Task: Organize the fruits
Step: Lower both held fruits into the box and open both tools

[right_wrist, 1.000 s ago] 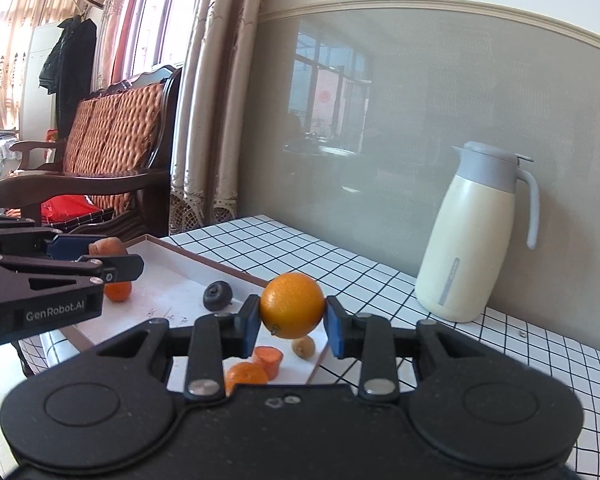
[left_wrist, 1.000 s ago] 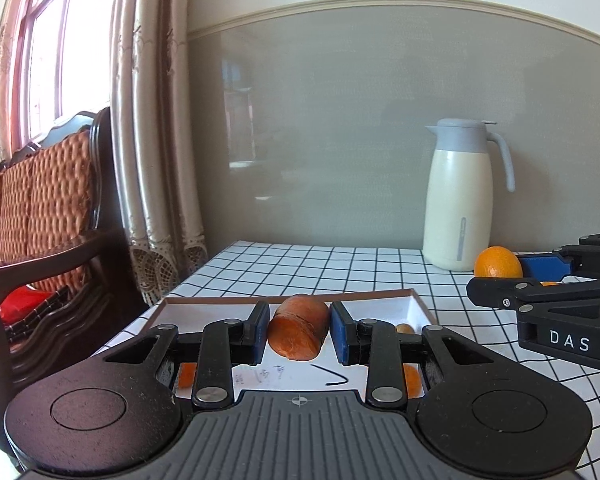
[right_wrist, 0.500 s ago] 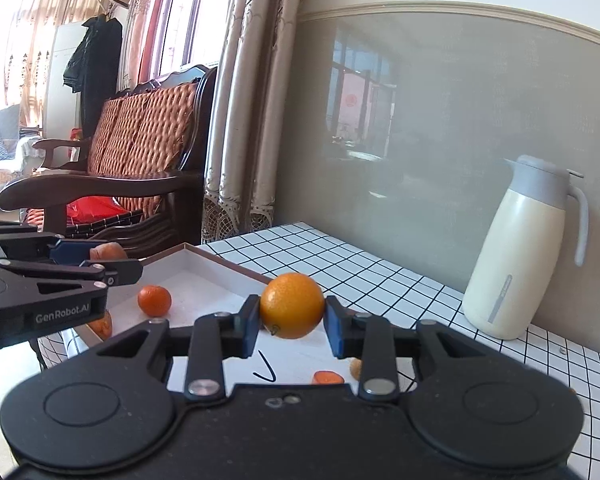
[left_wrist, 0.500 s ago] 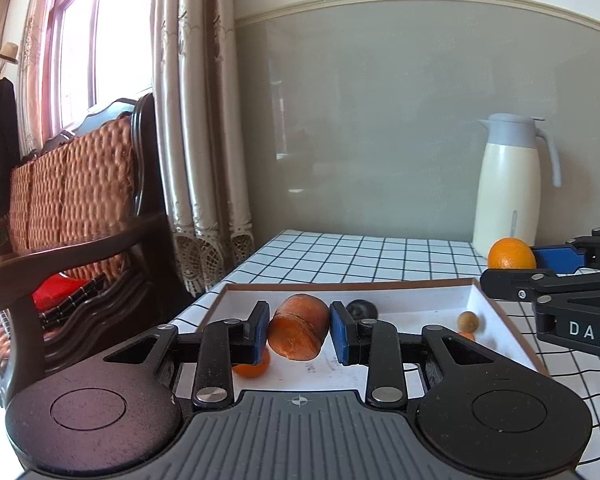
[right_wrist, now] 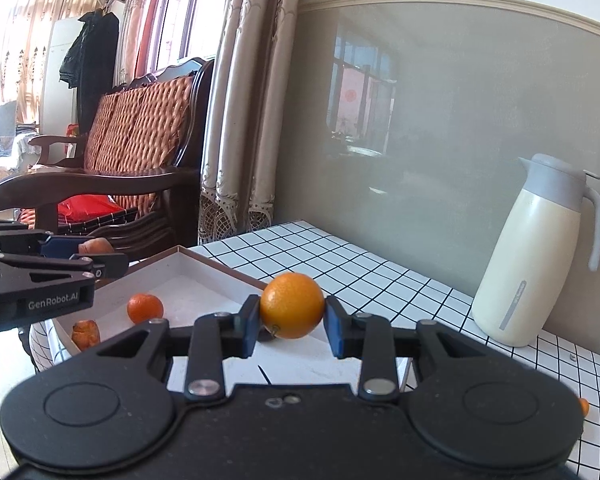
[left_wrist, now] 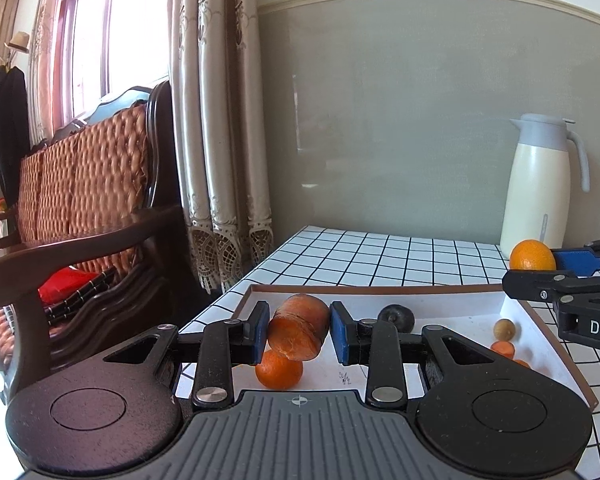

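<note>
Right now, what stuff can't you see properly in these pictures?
- Left wrist view: the small round orange fruit in the tray is partly hidden by the carrot piece in the left gripper.
- Left wrist view: the right gripper is cut off by the right edge.
- Right wrist view: the dark thing behind the orange is mostly covered.

Oranges: one large (right_wrist: 291,305), one small (left_wrist: 279,369). Carrot pieces: four, largest (left_wrist: 299,327). Dark fruit (left_wrist: 396,318): one. Jug (left_wrist: 539,182): one.

Carrot chunk (left_wrist: 298,327) & orange (right_wrist: 291,305) held above white tray (left_wrist: 460,304).
</note>
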A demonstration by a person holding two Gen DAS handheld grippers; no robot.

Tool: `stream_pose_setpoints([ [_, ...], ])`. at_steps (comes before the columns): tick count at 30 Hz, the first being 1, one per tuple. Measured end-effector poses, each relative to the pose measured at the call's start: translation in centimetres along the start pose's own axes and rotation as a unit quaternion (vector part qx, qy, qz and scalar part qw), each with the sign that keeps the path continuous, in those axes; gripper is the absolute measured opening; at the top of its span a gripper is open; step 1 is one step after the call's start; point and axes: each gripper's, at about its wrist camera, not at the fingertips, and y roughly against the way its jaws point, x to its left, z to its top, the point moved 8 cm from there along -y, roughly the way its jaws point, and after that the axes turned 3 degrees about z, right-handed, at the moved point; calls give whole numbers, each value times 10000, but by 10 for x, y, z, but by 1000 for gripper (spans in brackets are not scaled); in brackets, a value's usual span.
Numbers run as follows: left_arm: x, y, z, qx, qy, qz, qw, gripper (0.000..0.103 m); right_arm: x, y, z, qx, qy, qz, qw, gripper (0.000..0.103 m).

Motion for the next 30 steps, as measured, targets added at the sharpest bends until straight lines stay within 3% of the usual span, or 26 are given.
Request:
stream_pose_setpoints([
  [30, -16, -100, 10, 400, 52, -66, 9992, 33, -44, -76, -14, 605, -381, -86, 9974, 25],
])
